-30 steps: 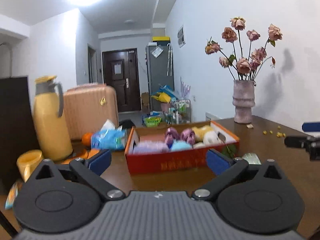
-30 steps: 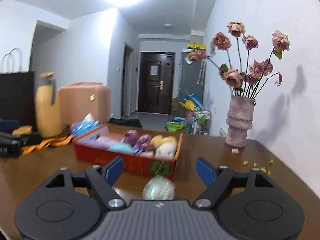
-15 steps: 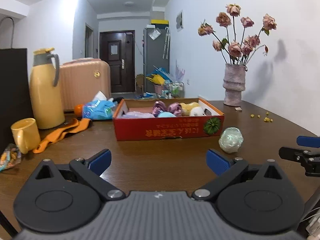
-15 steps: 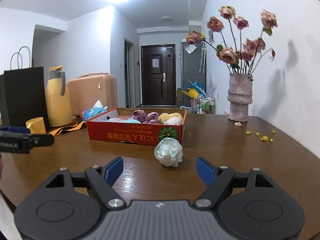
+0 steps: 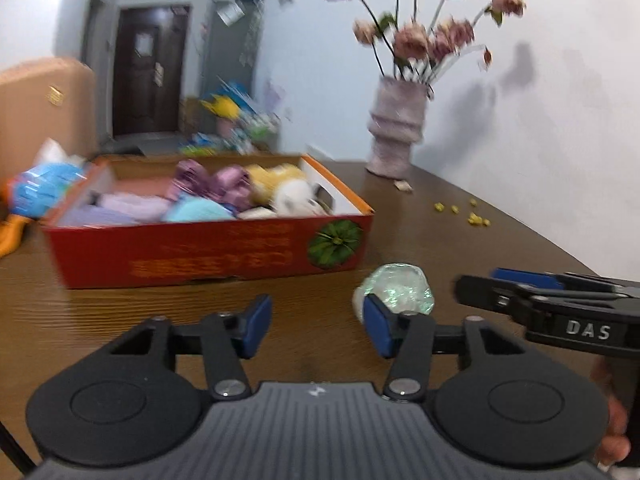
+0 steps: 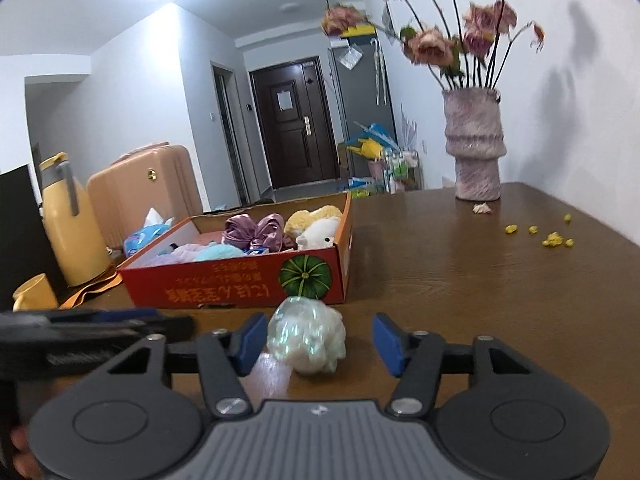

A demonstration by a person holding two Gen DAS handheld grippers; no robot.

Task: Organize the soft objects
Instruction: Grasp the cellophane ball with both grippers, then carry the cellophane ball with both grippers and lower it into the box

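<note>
While I watch both wrist feeds, this is what I read off them:

Right jaws: my right gripper [image 6: 316,340] is closing, its blue pads on either side of the iridescent scrunchie [image 6: 307,338]; the left pad looks just at its edge, the right pad stands clear of it, so I see no clamp.

Left jaws: my left gripper [image 5: 316,326] is also closing, with only bare bench between the pads; the scrunchie [image 5: 394,290] lies just beyond its right pad, outside the gap.

Scrunchie: a pale, shimmering green-white bundle resting on the bench [image 6: 480,280], just in front of the near right corner of the red box, beside the printed pumpkin.

Red box: the red cardboard box [image 6: 224,286] sits open on the bench, already holding soft things: two purple satin scrunchies [image 6: 256,234], a yellow plush [image 6: 314,218], a white plush [image 6: 318,236] and pale blue and lilac pieces whose kind I cannot tell.

Bench edge, left: a yellow thermos jug [image 6: 70,224], a yellow cup [image 6: 34,294] and a blue tissue pack [image 6: 146,234] stand behind the box.

Bench edge, right: a ribbed pinkish vase [image 6: 474,144] with dried roses [image 6: 432,46], and small yellow crumbs [image 6: 554,238] scattered nearby.

Left feed: blurred.

Person: fingers show at the lower corner of each feed, on the other gripper's handle.
</note>
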